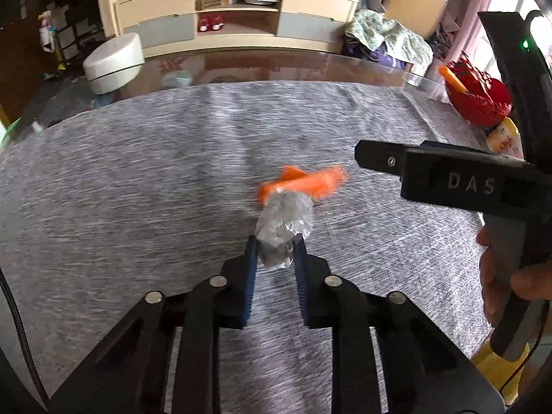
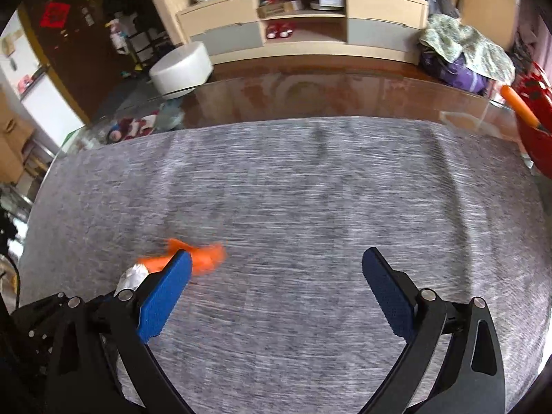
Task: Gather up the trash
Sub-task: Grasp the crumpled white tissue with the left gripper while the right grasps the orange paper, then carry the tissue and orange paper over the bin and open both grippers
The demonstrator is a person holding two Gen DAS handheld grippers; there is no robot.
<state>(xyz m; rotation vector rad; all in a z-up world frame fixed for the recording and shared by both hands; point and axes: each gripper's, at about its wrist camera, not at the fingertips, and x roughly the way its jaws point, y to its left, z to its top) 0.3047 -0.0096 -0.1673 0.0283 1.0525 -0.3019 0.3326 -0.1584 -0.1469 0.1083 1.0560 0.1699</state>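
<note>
My left gripper (image 1: 276, 241) is shut on a crumpled silver and clear wrapper (image 1: 284, 222) and holds it above the grey cloth (image 1: 138, 189). An orange wrapper (image 1: 303, 181), blurred, lies on the cloth just beyond it. In the right wrist view the orange wrapper (image 2: 207, 257) and the silver wrapper (image 2: 132, 276) show at the left, partly behind my left finger. My right gripper (image 2: 276, 262) is open and empty over the cloth (image 2: 310, 189); its body (image 1: 448, 179) shows at the right of the left wrist view.
A red basket (image 1: 479, 100) with an orange stick stands at the table's right edge, also seen in the right wrist view (image 2: 534, 127). Beyond the glass table edge (image 2: 310, 89) are a white round stool (image 1: 114, 62) and a low cabinet (image 1: 238, 13).
</note>
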